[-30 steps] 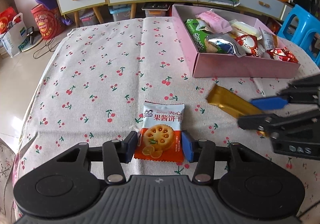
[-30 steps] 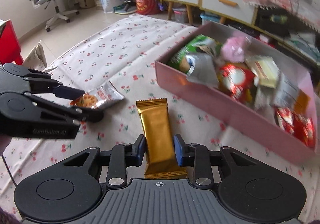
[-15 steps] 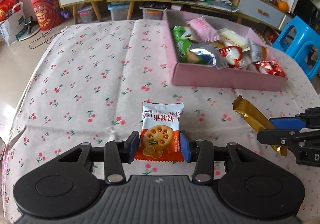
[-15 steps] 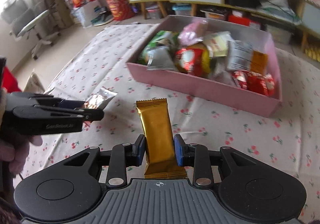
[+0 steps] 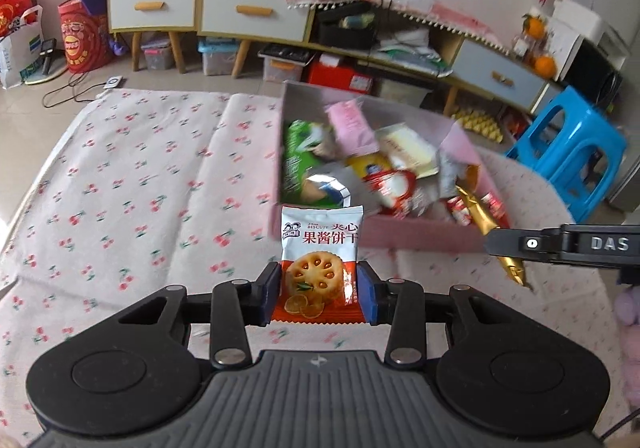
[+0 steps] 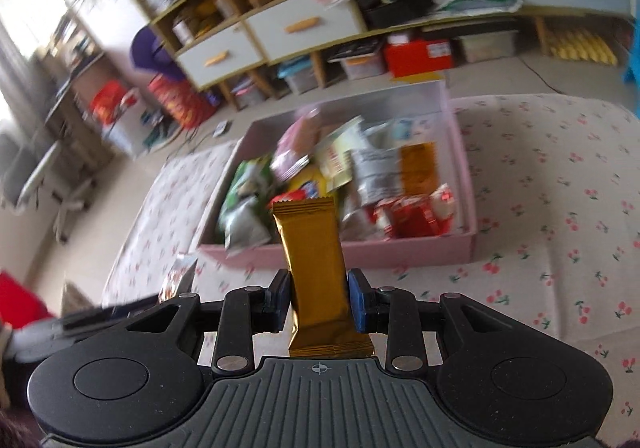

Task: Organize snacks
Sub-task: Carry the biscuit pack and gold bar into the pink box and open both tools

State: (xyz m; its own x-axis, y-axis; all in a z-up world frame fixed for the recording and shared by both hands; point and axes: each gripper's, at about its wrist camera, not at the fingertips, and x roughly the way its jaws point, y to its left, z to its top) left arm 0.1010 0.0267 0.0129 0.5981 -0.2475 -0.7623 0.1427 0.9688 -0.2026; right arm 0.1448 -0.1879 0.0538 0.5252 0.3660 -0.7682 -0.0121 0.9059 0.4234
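Note:
My left gripper (image 5: pixel 318 288) holds a white and orange biscuit packet (image 5: pixel 320 244) above the cherry-print cloth; its jaws are still closing on the packet's sides. Just beyond it stands the pink box (image 5: pixel 400 236), full of several snack packets. My right gripper (image 6: pixel 318 294) is shut on a gold bar (image 6: pixel 310 240), upright before the box's front wall (image 6: pixel 400 252). In the left wrist view the right gripper (image 5: pixel 491 244) comes in from the right with the gold bar (image 5: pixel 478 211) at the box's near right corner. The biscuit packet (image 6: pixel 180 272) shows blurred at lower left in the right wrist view.
The cherry-print tablecloth (image 5: pixel 120 187) covers the table. A blue plastic stool (image 5: pixel 568 151) stands past the table's right edge. A long cabinet with drawers (image 5: pixel 252 11) and floor clutter lie behind the table. An office chair (image 6: pixel 40 175) is off to the left.
Both grippers have lifted their packets off the cloth and moved toward the pink box. The right gripper has swung round to face the box's front wall.

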